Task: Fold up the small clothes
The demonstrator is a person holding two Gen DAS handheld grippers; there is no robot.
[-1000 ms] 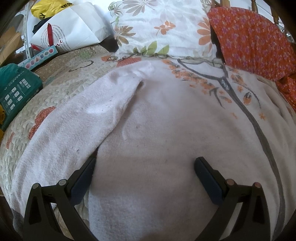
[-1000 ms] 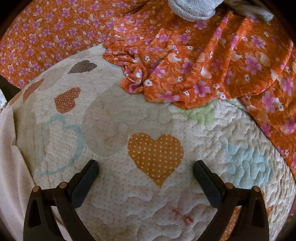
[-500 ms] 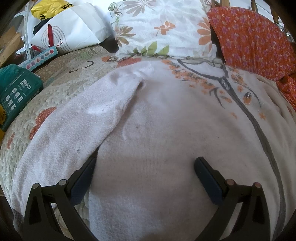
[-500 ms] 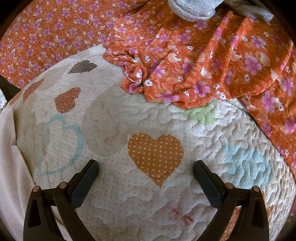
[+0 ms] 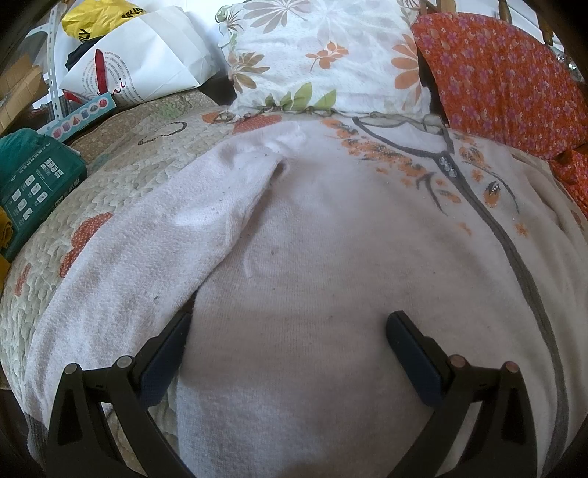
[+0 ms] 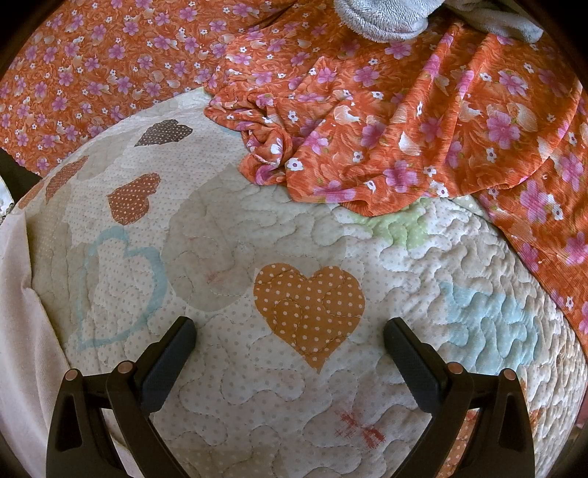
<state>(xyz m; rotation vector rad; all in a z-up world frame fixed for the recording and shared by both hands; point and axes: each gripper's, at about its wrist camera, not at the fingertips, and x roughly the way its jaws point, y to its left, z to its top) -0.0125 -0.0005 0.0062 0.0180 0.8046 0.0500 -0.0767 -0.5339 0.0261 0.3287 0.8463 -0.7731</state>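
- A floral pillow (image 5: 323, 55) lies at the head of my quilt (image 5: 121, 172).
- An orange flowered cushion (image 5: 503, 81) sits just beside that pillow.
- A white paper bag (image 5: 147, 70) and a green box (image 5: 33, 184) lie off to my left.
- My other camera shows an orange heart patch (image 6: 308, 309) on the quilt.
- Grey fleece (image 6: 382, 18) rests at the far edge.

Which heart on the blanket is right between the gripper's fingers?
The big orange dotted heart, lying between the right gripper fingers. The brown hearts and the pale blue outline heart lie off to the left.
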